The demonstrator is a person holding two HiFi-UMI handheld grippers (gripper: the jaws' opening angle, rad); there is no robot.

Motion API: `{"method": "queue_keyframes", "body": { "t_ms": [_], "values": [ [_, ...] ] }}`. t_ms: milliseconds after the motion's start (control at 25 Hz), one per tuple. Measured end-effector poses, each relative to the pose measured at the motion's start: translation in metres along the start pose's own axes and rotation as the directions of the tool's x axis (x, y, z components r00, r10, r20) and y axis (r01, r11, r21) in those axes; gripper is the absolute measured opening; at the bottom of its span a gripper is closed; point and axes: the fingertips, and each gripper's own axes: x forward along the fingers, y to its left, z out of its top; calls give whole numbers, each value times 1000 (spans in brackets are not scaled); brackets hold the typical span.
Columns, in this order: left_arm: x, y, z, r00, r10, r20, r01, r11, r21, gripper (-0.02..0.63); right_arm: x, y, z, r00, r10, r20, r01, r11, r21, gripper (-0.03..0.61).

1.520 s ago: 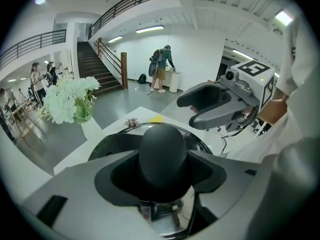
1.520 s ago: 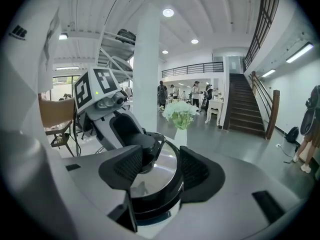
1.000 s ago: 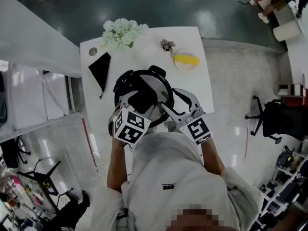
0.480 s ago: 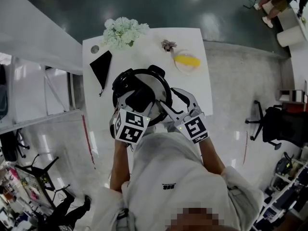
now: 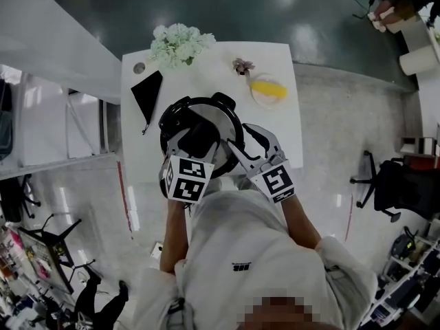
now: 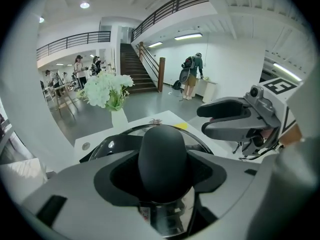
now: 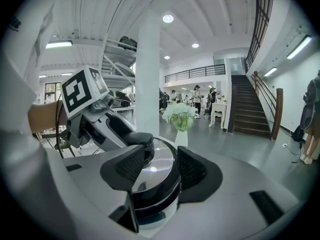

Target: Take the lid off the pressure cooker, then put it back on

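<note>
White table in an open hall with a staircase behind: a pressure cooker stands mid-width, toward the near edge, its lid seated on top. A person leans over it from that edge with a gripper in each hand. The left gripper has its jaws closed on the lid's black knob, which fills the gap between the pads. The right gripper appears to pinch the cooker's rim at its near-right side, steel and black band showing between the jaws, as if to brace the pot. White flowers sit by the far-left corner, a plate with something yellow by the right edge, and a black pouch along the left edge.

What matters for the coming move is that the knob stands upright at the lid's centre, directly in the left jaws, which reach it slanting down from the near edge. The left hand is therefore the one placed to turn or lift the lid about that upright axis, while the right holds the body steady.
</note>
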Motion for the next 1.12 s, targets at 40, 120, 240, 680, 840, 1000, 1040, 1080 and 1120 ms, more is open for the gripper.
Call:
{"method": "queue_keyframes", "body": {
  "t_ms": [40,120,240,680,840,1000,1040,1080,1120],
  "values": [
    [0,0,0,1000,1,7,-1,1000,2,290,0,-1,0,1000,-2,6,2,1000,2,209],
    [0,1,1,1000,5,24,-6,1000,8,291,1,0,1,1000,-2,14,2,1000,3,209],
    [-1,0,1,999,14,45,-15,1000,22,293,2,2,2,1000,5,19,-5,1000,4,210],
    [-41,1,30,950,37,311,-66,994,84,306,4,15,20,996,9,87,-5,999,-41,210],
    [-60,7,31,919,60,390,-102,991,86,274,3,23,22,998,-10,65,13,999,-52,210],
    [-70,11,23,908,61,414,-96,993,65,258,4,30,20,998,-27,62,32,996,-82,210],
    [-71,12,20,907,60,416,-93,994,60,256,4,32,19,998,-32,58,36,996,-77,210],
    [-73,14,18,907,59,418,-90,994,54,252,4,33,19,998,-36,58,40,996,-77,210],
    [-73,15,16,906,57,419,-86,995,50,250,5,33,18,998,-40,58,44,996,-79,210]
  ]
}}
